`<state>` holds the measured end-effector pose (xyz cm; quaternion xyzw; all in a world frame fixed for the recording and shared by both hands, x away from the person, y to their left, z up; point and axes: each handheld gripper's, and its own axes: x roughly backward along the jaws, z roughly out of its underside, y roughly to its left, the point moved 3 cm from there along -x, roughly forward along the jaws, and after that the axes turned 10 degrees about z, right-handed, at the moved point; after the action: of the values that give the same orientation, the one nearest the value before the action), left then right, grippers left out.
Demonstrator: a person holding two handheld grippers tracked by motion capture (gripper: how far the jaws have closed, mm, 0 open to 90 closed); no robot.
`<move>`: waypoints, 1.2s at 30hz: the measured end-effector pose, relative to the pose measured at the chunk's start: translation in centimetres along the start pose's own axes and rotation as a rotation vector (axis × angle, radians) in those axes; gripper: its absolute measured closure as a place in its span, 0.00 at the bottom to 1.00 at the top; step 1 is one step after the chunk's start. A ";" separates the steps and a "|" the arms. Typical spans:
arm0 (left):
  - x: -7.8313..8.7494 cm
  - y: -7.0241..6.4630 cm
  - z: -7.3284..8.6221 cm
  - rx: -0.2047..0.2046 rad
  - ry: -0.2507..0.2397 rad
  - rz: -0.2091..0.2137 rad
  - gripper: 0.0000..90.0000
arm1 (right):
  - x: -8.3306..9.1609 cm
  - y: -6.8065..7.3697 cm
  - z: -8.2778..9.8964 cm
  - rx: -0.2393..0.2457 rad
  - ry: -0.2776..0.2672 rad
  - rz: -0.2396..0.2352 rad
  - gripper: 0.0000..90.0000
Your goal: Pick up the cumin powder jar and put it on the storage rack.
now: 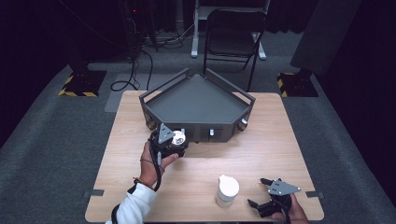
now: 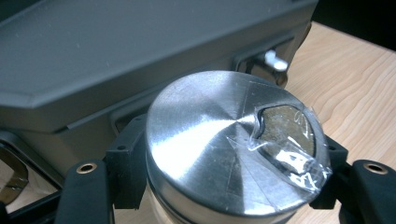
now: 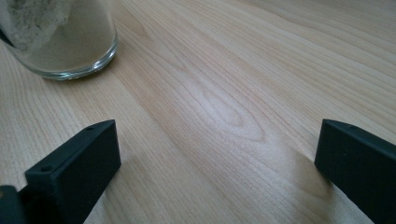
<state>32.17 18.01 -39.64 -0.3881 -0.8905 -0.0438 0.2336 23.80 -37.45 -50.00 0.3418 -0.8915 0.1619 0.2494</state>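
A glass jar with a shiny metal lid (image 1: 178, 137) hangs just above the table at the grey tray's (image 1: 219, 130) front wall, and my left gripper (image 1: 173, 143) is shut on it. In the left gripper view the lid (image 2: 201, 140) has an opening covered with clear tape, and a black jaw presses on each side of the jar. My right gripper (image 1: 258, 191) rests open near the table's front right edge, nothing between its jaws (image 3: 215, 154). A second jar with a white cap (image 1: 227, 189) stands just left of it; its glass base (image 3: 70, 42) holds pale powder.
The big grey tray (image 2: 116, 56) with raised walls takes up the back middle of the wooden table (image 1: 261, 149). A small white knob (image 2: 274, 60) sticks out of its front wall. A folding chair (image 1: 233, 32) stands behind the table.
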 end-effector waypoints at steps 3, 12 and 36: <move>0.7 0.1 -1.1 0.006 -0.008 0.003 0.35 | 0.0 0.0 0.0 0.000 0.000 0.001 0.00; 1.7 0.4 -4.0 -0.003 -0.031 0.015 0.35 | 0.0 0.0 0.0 -0.001 0.000 0.002 0.00; 0.0 2.1 -10.1 -0.049 -0.049 -0.004 0.35 | 0.0 0.1 0.0 -0.002 0.000 0.003 0.00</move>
<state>37.53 16.86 -30.93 -0.3928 -0.8954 -0.0567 0.2019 23.72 -37.43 -50.01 0.3404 -0.8921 0.1614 0.2494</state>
